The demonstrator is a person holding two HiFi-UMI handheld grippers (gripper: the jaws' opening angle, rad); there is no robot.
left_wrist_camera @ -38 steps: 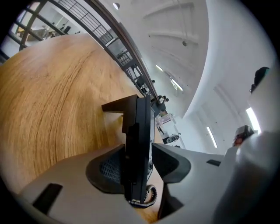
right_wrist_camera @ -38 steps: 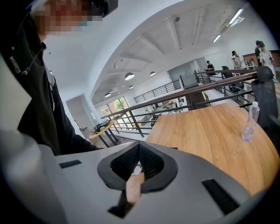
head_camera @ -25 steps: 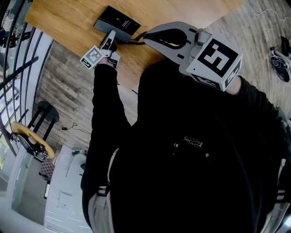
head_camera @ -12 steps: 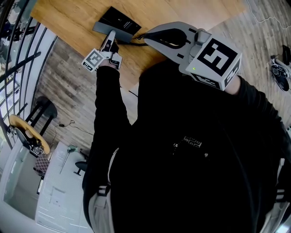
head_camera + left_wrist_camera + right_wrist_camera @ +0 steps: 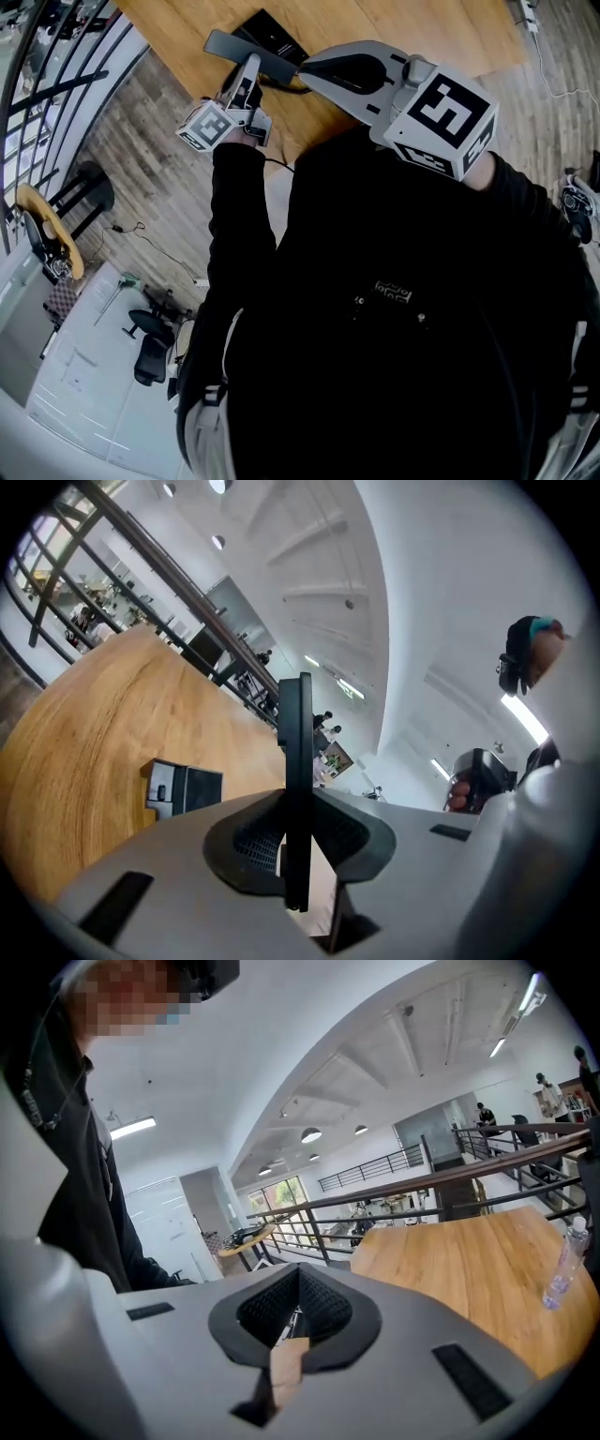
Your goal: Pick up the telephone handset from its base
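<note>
Handset (image 5: 297, 789) stands edge-on in the left claw (image 5: 247, 71), pinched narrow between its pads and clear above the base (image 5: 183, 787), which lies flat on the wooden surface (image 5: 403, 28). The right claw (image 5: 295, 1321) is closed on nothing, off to the right of the base. The lift looks nearly done. I'd keep the pinch firm and the handset level, rising straight away from the base.
</note>
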